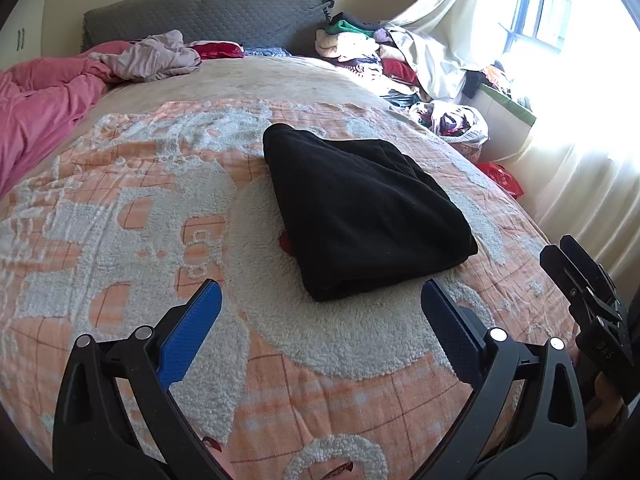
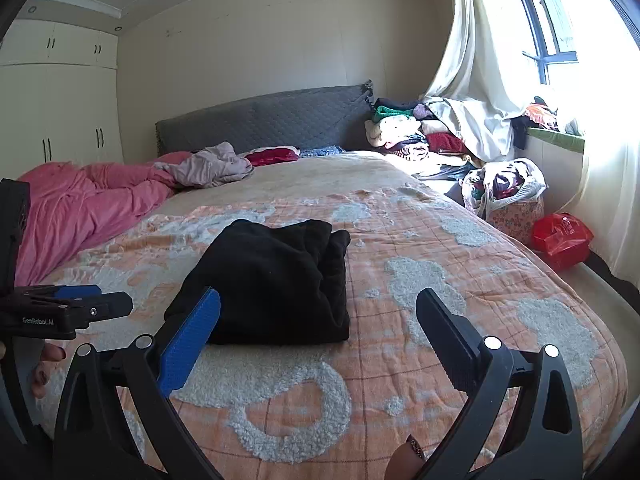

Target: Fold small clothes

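Note:
A black garment (image 1: pixel 360 208) lies folded into a thick bundle on the orange and white blanket (image 1: pixel 120 208) of the bed. A small red bit shows under its left edge. My left gripper (image 1: pixel 322 292) is open just in front of the bundle's near corner, nothing between its blue pads. In the right wrist view the same black garment (image 2: pixel 276 280) lies ahead and to the left of my right gripper (image 2: pixel 318 300), which is open and empty. The right gripper's body shows at the right edge of the left wrist view; the left gripper (image 2: pixel 80 300) shows at the left of the right wrist view.
A pink duvet (image 2: pixel 80 208) and a crumpled mauve cloth (image 2: pixel 208 168) lie at the bed's far left. A pile of clothes (image 2: pixel 404 132) is stacked by the grey headboard (image 2: pixel 260 120). Beside the bed stand a full basket (image 2: pixel 508 192) and a red bag (image 2: pixel 560 240).

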`<state>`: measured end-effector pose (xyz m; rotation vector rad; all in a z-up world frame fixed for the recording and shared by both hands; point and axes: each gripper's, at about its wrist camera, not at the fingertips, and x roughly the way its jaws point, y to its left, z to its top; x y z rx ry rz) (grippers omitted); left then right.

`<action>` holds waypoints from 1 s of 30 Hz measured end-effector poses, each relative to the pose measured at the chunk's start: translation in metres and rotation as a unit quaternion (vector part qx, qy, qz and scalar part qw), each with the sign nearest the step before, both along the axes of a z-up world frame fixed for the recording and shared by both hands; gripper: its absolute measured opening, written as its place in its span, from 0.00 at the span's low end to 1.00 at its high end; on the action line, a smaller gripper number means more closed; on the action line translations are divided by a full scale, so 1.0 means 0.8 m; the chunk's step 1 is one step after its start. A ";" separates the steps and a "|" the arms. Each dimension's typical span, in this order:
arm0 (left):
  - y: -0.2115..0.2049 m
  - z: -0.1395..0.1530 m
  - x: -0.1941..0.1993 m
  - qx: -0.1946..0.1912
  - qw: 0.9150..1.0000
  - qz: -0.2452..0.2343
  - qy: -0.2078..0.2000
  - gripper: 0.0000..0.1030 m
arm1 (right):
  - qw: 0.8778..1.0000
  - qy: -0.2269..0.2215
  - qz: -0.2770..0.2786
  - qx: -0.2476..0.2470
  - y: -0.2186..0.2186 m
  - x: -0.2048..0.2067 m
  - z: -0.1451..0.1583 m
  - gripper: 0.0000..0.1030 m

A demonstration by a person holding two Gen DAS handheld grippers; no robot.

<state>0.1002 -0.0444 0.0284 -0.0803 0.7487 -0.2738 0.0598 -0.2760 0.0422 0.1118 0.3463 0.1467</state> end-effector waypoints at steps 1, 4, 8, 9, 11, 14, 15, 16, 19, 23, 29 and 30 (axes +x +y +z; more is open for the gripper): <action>0.002 -0.002 -0.004 0.001 1.000 0.000 0.000 0.91 | 1.000 0.001 0.001 -0.003 0.004 -0.003 -0.001 0.95; 0.007 -0.008 -0.016 0.007 1.000 0.000 -0.008 0.91 | 1.000 0.006 0.000 -0.015 0.015 -0.015 -0.007 0.95; 0.016 -0.017 -0.028 0.006 1.000 0.006 -0.010 0.91 | 0.999 0.020 -0.006 -0.030 0.030 -0.033 -0.020 0.96; 0.018 -0.020 -0.031 0.005 1.000 0.007 -0.008 0.91 | 0.999 0.026 -0.007 -0.031 0.032 -0.036 -0.024 0.96; 0.021 -0.027 -0.035 0.004 1.000 0.011 -0.005 0.91 | 0.999 0.036 -0.010 -0.029 0.036 -0.042 -0.031 0.96; 0.024 -0.038 -0.039 0.004 1.000 0.014 0.004 0.91 | 0.999 0.045 -0.010 -0.018 0.037 -0.048 -0.038 0.96; 0.025 -0.042 -0.040 0.004 1.000 0.015 0.007 0.91 | 0.999 0.049 -0.008 -0.015 0.038 -0.048 -0.039 0.96; 0.026 -0.045 -0.041 0.004 1.000 0.018 0.010 0.91 | 0.998 0.053 -0.008 -0.015 0.039 -0.046 -0.041 0.96; 0.027 -0.050 -0.043 0.006 1.000 0.020 0.016 0.91 | 0.998 0.066 -0.013 -0.018 0.040 -0.040 -0.045 0.96; 0.028 -0.052 -0.045 0.007 1.000 0.023 0.016 0.91 | 0.997 0.073 -0.011 -0.019 0.041 -0.037 -0.050 0.96; 0.028 -0.053 -0.046 0.007 0.999 0.025 0.019 0.91 | 0.997 0.077 -0.007 -0.029 0.048 -0.035 -0.054 0.96; 0.028 -0.053 -0.046 0.006 1.000 0.024 0.019 0.91 | 0.997 0.077 -0.005 -0.029 0.049 -0.035 -0.054 0.96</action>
